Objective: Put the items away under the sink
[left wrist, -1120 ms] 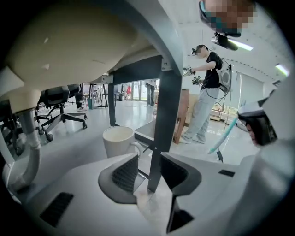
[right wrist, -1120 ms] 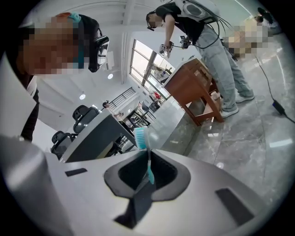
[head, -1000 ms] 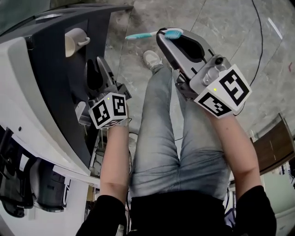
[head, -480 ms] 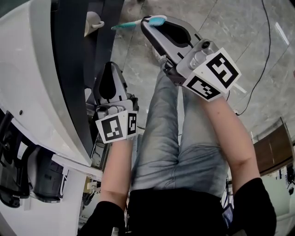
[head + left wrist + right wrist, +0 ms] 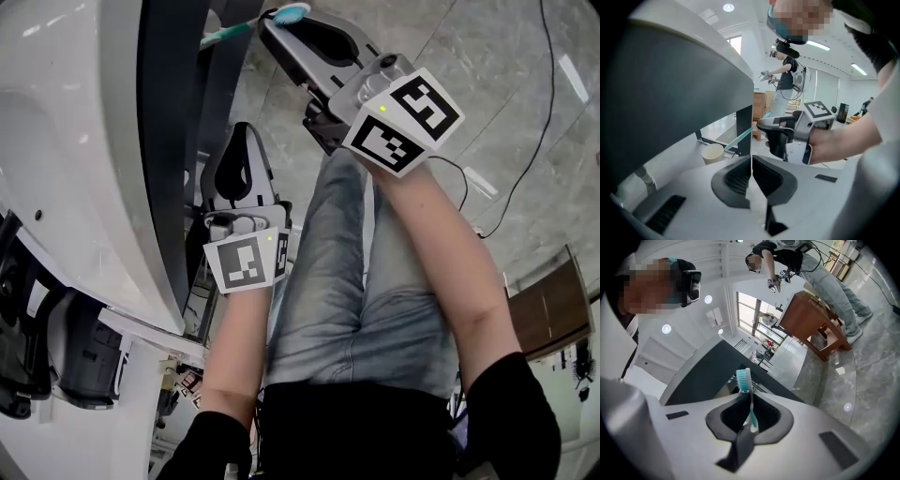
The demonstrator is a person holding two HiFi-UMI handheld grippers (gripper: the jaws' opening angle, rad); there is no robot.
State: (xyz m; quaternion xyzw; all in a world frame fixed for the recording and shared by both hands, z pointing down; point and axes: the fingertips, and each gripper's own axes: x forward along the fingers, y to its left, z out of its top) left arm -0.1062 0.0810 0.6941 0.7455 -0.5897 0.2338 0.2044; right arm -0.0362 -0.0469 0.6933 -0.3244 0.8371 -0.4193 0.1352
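**Toothbrush at the mouth of the under-sink shelf**

The toothbrush (image 5: 246, 26) is clamped crosswise in the right gripper (image 5: 274, 21). Its bristle head sticks out past one side of the jaws, and its teal handle reaches toward the cup (image 5: 712, 152). That cup already stands on the shelf under the sink, inside the dark cabinet (image 5: 169, 141). In the left gripper view, the handle's free end lies near the cup and crosses the cabinet's upright post (image 5: 744, 127). That view is too oblique to tell whether the end has passed into the opening.

The step in hand looks like the delivery of the toothbrush. The next move would be to carry it further toward the cup, bring the handle end over the rim or the shelf beside it, and only then let go. Since the brush is gripped close to its head, the long handle should lead the way in.

The left gripper (image 5: 246, 131) hangs on the near side of the cup, outside the cabinet front. Its jaws have just been closing and now meet with nothing between them.

The post and the cabinet's front edge are what the handle could snag on. The white sink body (image 5: 56, 141) overhangs the cup and leaves little headroom. Away from the cup, on the floor side, are the person's jeans (image 5: 337, 281), a black cable (image 5: 544, 112) and a wooden cabinet (image 5: 553, 291). None of these is in the way.
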